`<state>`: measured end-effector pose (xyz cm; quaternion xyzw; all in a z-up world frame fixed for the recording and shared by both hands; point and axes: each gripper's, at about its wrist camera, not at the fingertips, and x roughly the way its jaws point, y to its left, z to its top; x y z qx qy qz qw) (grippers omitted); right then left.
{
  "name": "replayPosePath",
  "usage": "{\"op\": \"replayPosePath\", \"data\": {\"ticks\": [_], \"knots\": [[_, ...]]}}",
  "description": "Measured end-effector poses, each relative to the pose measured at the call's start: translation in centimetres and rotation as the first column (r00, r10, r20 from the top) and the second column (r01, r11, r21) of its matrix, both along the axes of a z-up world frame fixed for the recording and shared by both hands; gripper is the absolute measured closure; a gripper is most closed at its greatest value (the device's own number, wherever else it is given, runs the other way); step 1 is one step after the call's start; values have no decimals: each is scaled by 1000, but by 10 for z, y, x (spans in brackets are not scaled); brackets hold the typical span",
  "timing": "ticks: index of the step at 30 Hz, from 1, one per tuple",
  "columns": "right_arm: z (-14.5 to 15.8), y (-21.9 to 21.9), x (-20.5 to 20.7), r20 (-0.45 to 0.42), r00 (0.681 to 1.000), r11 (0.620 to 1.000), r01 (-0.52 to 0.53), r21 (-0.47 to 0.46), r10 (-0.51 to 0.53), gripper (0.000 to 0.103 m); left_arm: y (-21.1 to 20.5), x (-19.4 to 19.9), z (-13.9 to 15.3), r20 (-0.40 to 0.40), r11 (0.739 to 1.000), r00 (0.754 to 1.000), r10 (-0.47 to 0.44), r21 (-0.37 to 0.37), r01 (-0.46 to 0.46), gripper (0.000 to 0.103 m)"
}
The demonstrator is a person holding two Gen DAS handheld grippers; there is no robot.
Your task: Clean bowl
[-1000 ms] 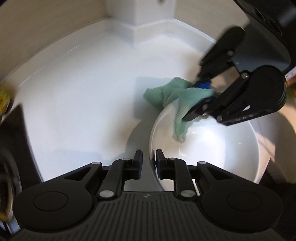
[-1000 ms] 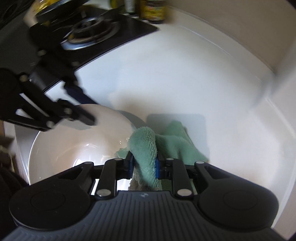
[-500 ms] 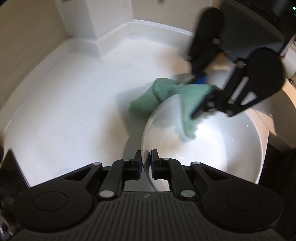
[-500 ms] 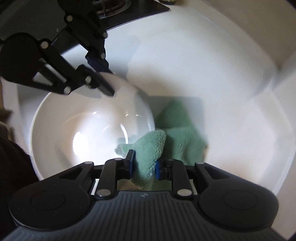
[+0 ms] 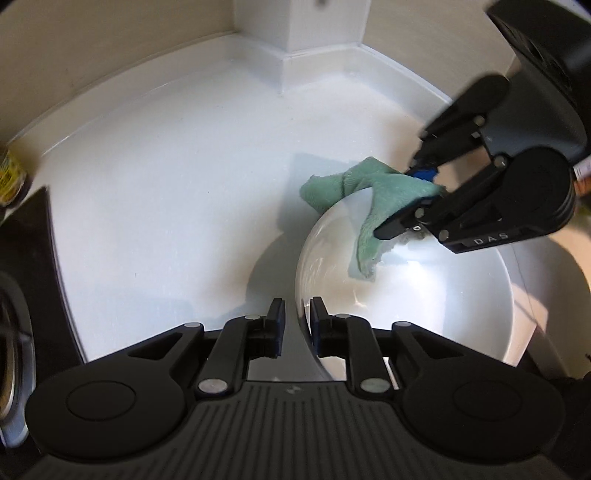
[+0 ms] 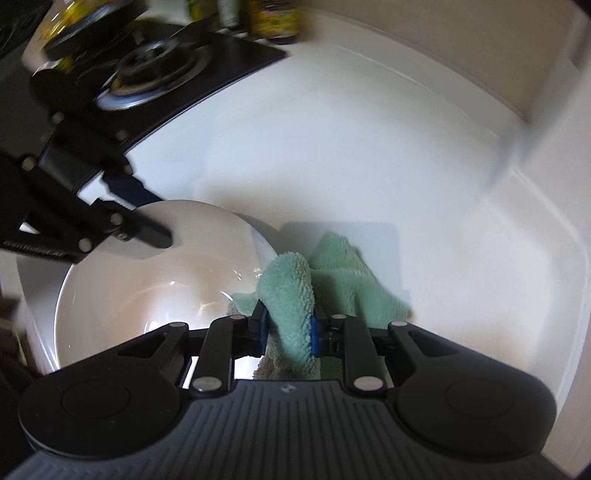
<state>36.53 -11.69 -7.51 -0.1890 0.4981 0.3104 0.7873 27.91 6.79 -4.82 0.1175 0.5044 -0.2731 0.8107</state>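
Note:
A white bowl [image 5: 443, 306] sits on the white counter, tilted. My left gripper [image 5: 295, 317] is shut on the bowl's near rim, one finger inside and one outside. My right gripper [image 6: 287, 325] is shut on a green cloth [image 6: 295, 291]. The cloth [image 5: 373, 206] drapes over the far rim, partly inside the bowl and partly outside on the counter. In the right wrist view the bowl [image 6: 155, 273] lies left of the cloth and the left gripper [image 6: 147, 229] holds its far rim.
A white counter [image 5: 166, 203] runs back to a beige wall and a white corner post [image 5: 299, 29]. A black stove with a burner [image 6: 147, 70] lies to the left, with jars [image 6: 273, 18] behind it.
The right gripper has pulled the cloth back along the rim, and the bowl and both views have swung round again. Both grips are unchanged.

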Motion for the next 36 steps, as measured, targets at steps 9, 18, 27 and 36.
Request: {"op": "replayPosePath", "data": {"ticks": [9, 18, 27, 36], "knots": [[8, 0, -11, -98, 979, 977, -191, -100, 181, 84, -22, 15, 0, 35, 954, 956, -293, 78, 290, 97], [5, 41, 13, -18, 935, 913, -351, -209, 355, 82, -29, 18, 5, 44, 941, 942, -331, 87, 327, 95], [6, 10, 15, -2, 998, 997, -68, -45, 68, 86, -9, -11, 5, 38, 998, 999, 24, 62, -26, 79], [19, -14, -3, -57, 987, 984, -157, -85, 152, 85, -19, 18, -9, 43, 985, 985, -167, 59, 164, 97]]}}
